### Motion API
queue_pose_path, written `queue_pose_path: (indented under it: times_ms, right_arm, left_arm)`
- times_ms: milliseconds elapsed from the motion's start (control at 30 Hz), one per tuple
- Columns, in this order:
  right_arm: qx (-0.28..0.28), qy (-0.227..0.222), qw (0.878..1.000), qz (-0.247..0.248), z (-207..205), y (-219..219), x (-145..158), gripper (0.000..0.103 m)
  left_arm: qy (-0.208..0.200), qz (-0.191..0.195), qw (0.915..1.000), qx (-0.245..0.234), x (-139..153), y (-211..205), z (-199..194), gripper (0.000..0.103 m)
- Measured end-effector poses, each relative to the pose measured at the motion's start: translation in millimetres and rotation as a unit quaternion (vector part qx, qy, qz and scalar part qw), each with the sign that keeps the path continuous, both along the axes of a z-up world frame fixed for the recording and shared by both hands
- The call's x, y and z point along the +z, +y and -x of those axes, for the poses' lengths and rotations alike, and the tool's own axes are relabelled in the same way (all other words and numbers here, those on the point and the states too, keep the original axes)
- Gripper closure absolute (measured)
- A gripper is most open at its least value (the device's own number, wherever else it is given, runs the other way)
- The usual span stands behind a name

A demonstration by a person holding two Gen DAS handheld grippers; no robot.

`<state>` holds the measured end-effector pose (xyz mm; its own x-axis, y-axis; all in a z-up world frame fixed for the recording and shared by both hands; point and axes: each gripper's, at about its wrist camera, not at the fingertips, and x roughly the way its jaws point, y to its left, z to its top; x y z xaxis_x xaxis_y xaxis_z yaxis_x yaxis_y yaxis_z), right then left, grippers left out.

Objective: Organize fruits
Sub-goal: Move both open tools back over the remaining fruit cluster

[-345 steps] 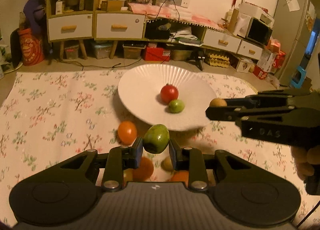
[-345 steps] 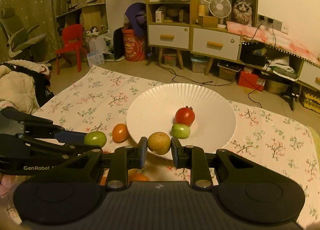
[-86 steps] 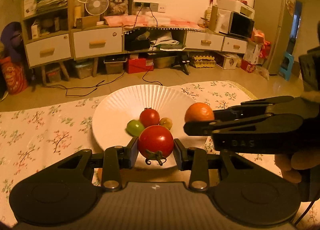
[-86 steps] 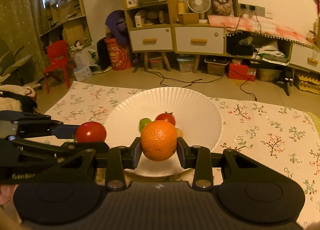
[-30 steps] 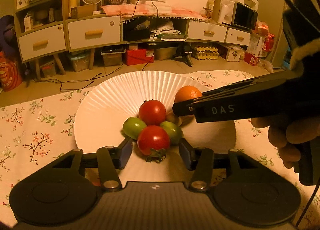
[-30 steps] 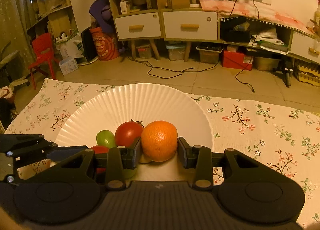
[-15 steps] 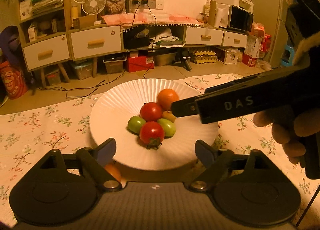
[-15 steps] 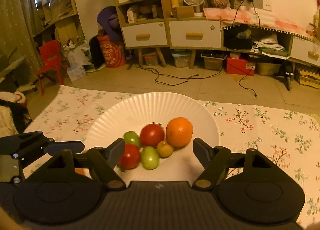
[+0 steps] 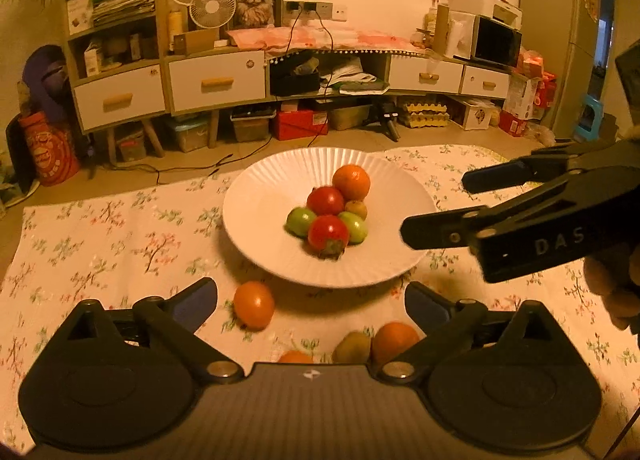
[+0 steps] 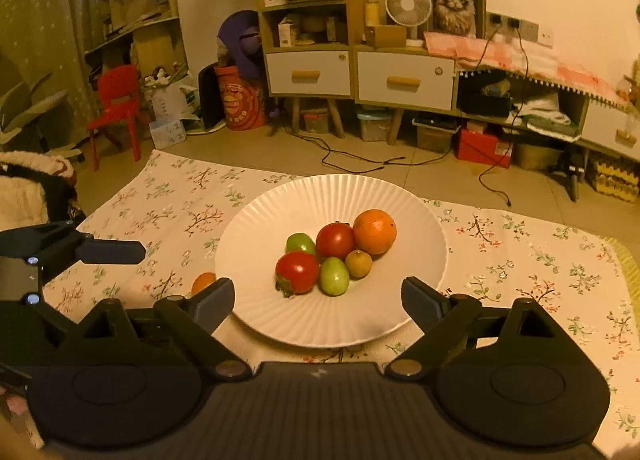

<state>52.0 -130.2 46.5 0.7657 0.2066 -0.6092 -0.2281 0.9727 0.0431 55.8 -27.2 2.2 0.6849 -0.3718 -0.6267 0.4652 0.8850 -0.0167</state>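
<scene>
A white ribbed plate (image 9: 260,216) (image 10: 360,192) sits on the floral cloth and holds two red tomatoes (image 9: 328,234) (image 10: 297,272), two green fruits (image 9: 301,221), a small brown fruit (image 10: 358,263) and an orange (image 9: 351,182) (image 10: 375,231). Loose on the cloth near me lie an orange fruit (image 9: 254,304), a brownish fruit (image 9: 352,347) and another orange (image 9: 394,338). My left gripper (image 9: 311,300) is open and empty above these loose fruits. My right gripper (image 10: 318,298) is open and empty over the plate's near rim; it also shows in the left wrist view (image 9: 448,202).
The floral cloth (image 9: 100,236) covers the floor area around the plate. Behind it stand low cabinets with drawers (image 9: 216,84), cables, boxes and a red chair (image 10: 116,104). A fridge (image 9: 568,40) stands at the far right.
Both grippers have pulled back and up from the plate. The tomato and orange they released stay on the plate. Loose fruits near the left gripper have come into view.
</scene>
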Motion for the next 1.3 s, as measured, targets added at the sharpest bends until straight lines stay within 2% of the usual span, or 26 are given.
queue_pose_path:
  times_ms: [100,500,633,833,967,1300]
  right_arm:
    - [0.005,-0.004,1.0,0.011,8,5,0,0.012]
    - [0.011,-0.004,1.0,0.001,37,15,-2,0.007]
    - [0.01,0.006,1.0,-0.004,47,16,-6,0.006]
    - [0.013,0.012,1.0,-0.003,55,22,-12,0.006]
    - [0.018,0.013,1.0,-0.008,63,28,-14,0.005]
    - [0.04,0.024,0.999,0.025,80,39,-35,0.004]
  left_arm:
    - [0.003,0.002,1.0,0.003,-2,7,8,0.005]
    - [0.007,-0.003,0.9998,0.016,-5,24,29,0.004]
    - [0.022,0.007,0.9996,0.017,-13,31,37,0.004]
    - [0.039,-0.005,0.9992,0.005,-21,41,45,0.004]
    - [0.051,0.01,0.9985,0.015,-25,53,50,0.004]
    - [0.053,0.008,0.9985,0.01,-35,70,68,0.004]
